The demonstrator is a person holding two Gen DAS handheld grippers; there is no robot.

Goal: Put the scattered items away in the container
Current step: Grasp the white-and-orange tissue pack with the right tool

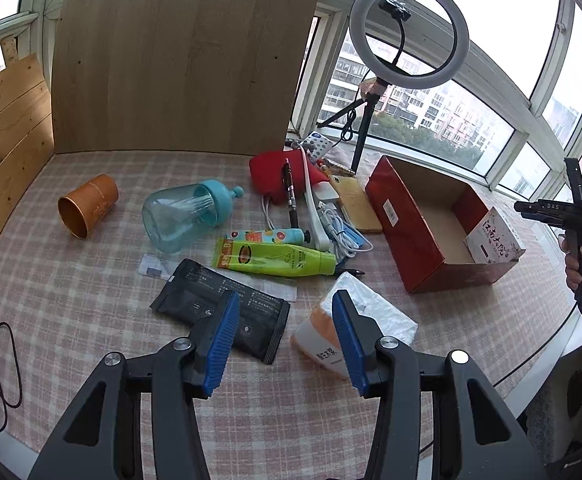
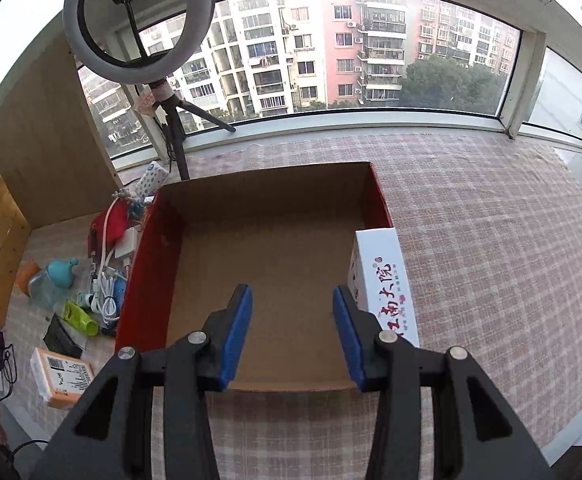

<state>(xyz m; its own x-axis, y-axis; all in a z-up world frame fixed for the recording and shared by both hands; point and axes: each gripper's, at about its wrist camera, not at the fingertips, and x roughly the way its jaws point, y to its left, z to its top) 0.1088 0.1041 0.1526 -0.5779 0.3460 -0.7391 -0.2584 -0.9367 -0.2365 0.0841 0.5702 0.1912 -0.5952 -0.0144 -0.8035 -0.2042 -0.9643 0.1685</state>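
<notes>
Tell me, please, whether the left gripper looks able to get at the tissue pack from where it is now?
Probably yes: the left gripper hangs open just above the tissue pack, whose top lies uncovered, with nothing between.

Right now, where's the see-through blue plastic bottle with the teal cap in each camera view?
Left wrist: see-through blue plastic bottle lies on its side, left of centre, right of the orange cup.
Right wrist: far left edge, beyond the clutter.
Shared landmark: red cardboard box.
</notes>
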